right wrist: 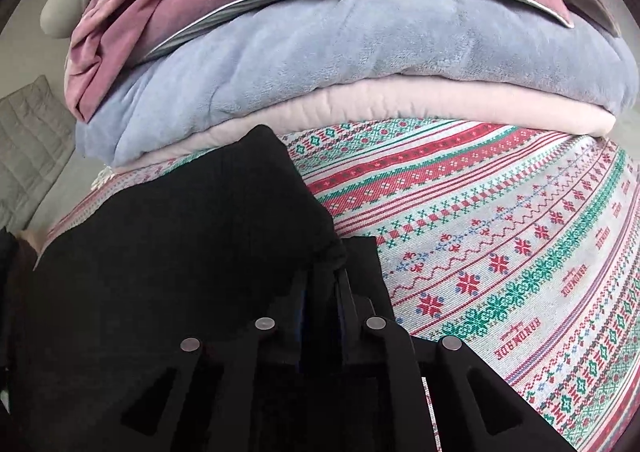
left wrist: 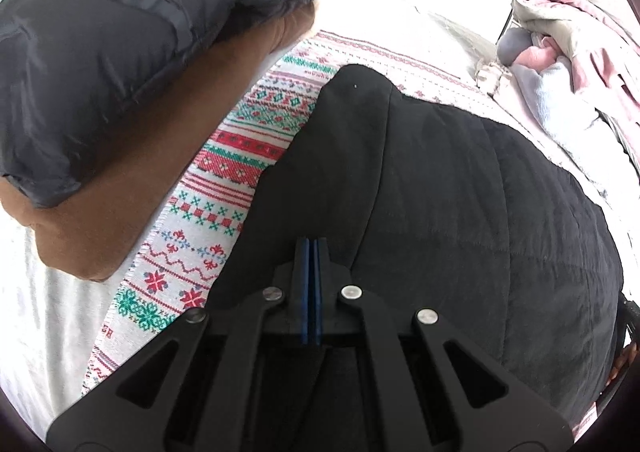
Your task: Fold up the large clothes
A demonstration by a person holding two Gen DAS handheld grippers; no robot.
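A large black quilted garment lies on a patterned red, green and white blanket. My left gripper is shut, its blue pads pressed together, resting on the garment's surface; whether cloth is pinched between them does not show. In the right wrist view the same black garment covers the left half. My right gripper is shut on a bunched fold of its edge, just above the patterned blanket.
A folded stack with a dark puffer jacket on a brown garment sits at left. A pile of pink, grey and blue clothes lies at right. Folded blue, pale pink and mauve fleeces are stacked ahead of the right gripper.
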